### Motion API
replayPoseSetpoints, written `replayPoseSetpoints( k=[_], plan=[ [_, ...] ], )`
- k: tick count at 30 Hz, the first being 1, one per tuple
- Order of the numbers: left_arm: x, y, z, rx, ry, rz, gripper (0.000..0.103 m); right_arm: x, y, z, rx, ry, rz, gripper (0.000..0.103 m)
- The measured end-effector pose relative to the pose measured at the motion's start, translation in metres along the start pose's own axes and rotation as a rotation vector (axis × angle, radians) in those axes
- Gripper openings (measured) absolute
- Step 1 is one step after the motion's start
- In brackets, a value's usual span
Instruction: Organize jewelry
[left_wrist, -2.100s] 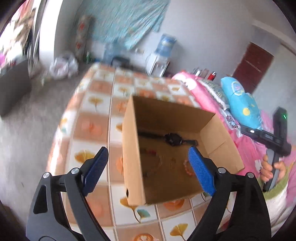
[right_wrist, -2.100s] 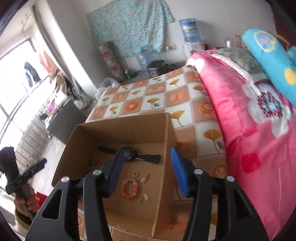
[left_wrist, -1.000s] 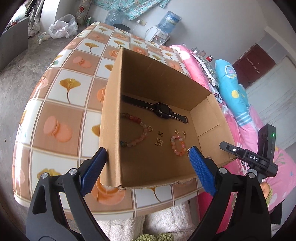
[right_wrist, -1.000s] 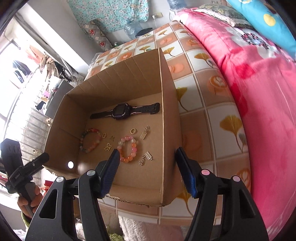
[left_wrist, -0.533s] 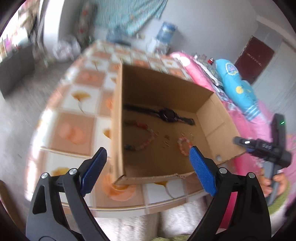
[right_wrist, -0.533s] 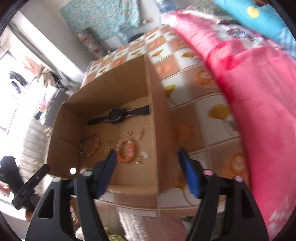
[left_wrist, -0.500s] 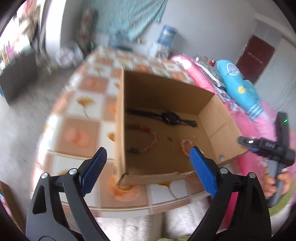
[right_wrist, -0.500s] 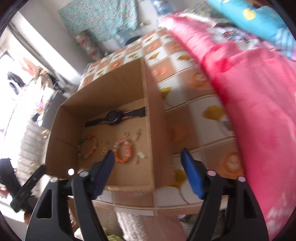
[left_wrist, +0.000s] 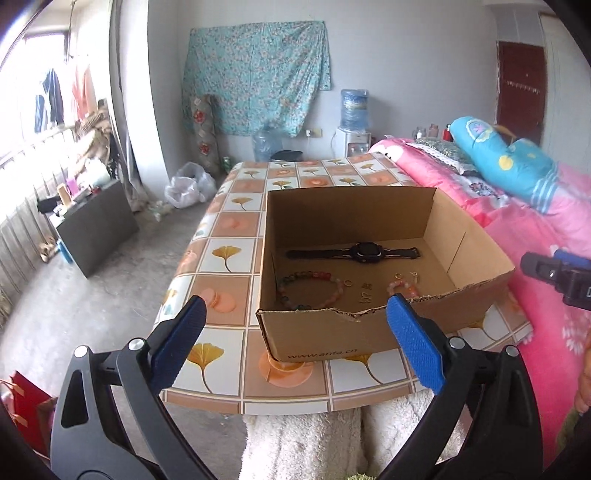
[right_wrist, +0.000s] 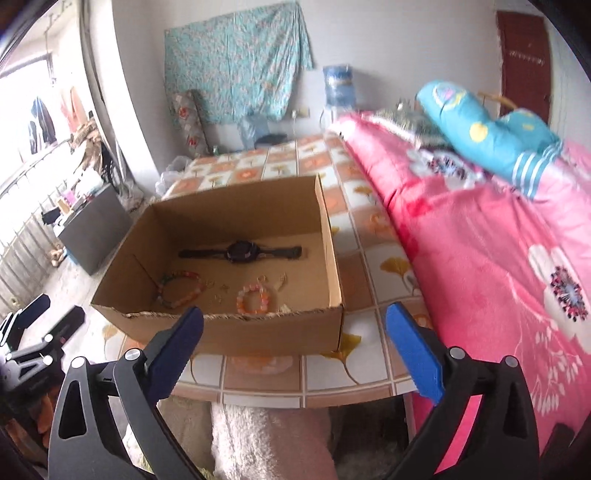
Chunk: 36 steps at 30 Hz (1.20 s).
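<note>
An open cardboard box stands on the table with the tiled cloth. Inside it lie a black watch, a multicoloured bead bracelet, an orange bead bracelet and several small gold pieces. My left gripper hangs in front of the box's near wall, its jaws opening wide with nothing between them. My right gripper is also short of the box, jaws opening, nothing held. The right gripper's tip shows at the left wrist view's right edge.
A pink floral bed cover runs along the table's right side, with a blue pillow on it. A white fluffy seat sits just below the table's near edge. A dark cabinet stands on the concrete floor at left.
Both grippers have pulled back and up from the box, from looking down into it to facing its near wall. The right gripper's jaws have spread wider.
</note>
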<state>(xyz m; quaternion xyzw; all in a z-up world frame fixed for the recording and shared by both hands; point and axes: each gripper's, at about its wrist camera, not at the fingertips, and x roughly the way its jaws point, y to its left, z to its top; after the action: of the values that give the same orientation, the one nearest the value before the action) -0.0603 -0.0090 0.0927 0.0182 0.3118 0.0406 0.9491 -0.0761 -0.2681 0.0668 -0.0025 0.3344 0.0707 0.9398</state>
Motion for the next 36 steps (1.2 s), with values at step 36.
replayPoseSetpoints(
  k=[36],
  plan=[
    [0.049,-0.012,-0.015,-0.098,0.349,0.021,0.094,0.053,0.04,-0.023,-0.116,0.255,0.006,0.096]
  ],
)
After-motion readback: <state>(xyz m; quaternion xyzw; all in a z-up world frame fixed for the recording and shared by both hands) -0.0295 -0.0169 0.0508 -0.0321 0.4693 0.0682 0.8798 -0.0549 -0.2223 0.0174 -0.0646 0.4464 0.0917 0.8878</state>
